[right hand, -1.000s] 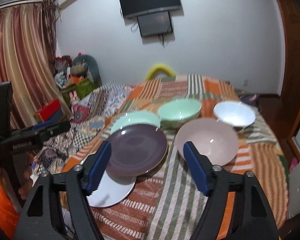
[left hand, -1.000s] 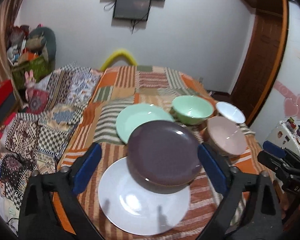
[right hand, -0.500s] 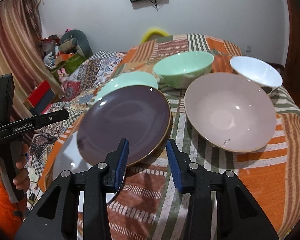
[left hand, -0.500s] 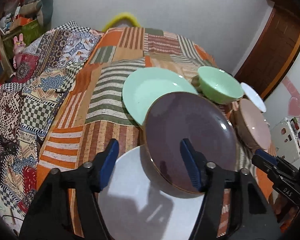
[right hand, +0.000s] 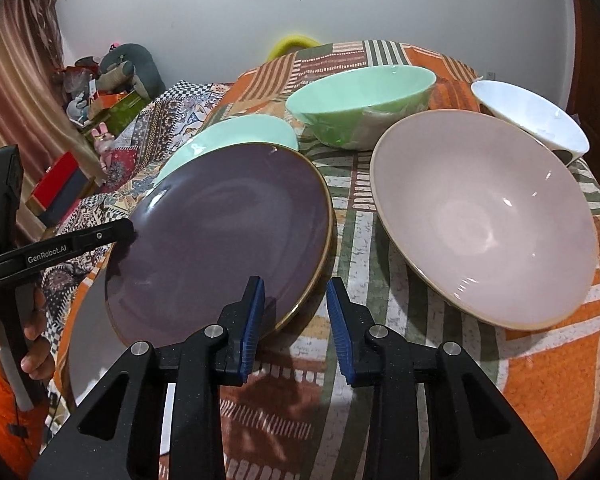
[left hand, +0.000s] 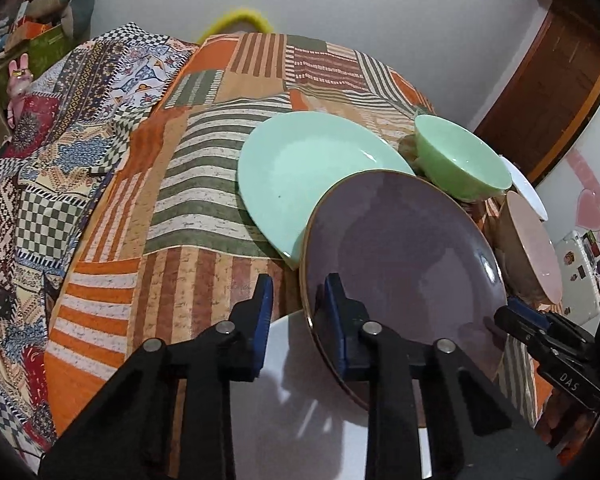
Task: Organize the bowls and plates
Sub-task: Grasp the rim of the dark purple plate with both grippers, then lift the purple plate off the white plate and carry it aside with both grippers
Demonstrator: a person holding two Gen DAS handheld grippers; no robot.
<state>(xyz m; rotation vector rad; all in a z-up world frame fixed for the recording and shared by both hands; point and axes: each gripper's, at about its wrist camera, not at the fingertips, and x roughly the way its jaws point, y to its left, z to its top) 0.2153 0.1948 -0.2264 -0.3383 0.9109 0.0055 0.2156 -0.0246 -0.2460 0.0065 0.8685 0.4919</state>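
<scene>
- My left tongs (left hand: 296, 320) are spread partway, one pad on each side of the near-left rim of the purple plate (left hand: 400, 264); I see a gap at the outer pad, so they straddle the rim without clamping it.
- My right tongs (right hand: 294, 322) are likewise parted around the opposite rim of the same plate (right hand: 220, 236), left pad over the plate face, right pad outside the edge.
- The purple plate sits tilted, its low edge resting on the white plate (left hand: 312, 412), which lies flat on the striped patchwork cloth (left hand: 204, 184).
- Behind the purple plate lies the mint plate (left hand: 300, 168), partly overlapped by it.
- The mint bowl (right hand: 360, 100) stands just beyond, with the pink bowl (right hand: 484, 216) to its right and tipped toward my right camera.
- The white bowl (right hand: 536, 120) sits farthest right, just beside the pink one; whether they touch, I cannot quite tell from this angle.
- From the right wrist I see the left tool's arm (right hand: 60, 248) reaching to the plate's far rim.
</scene>
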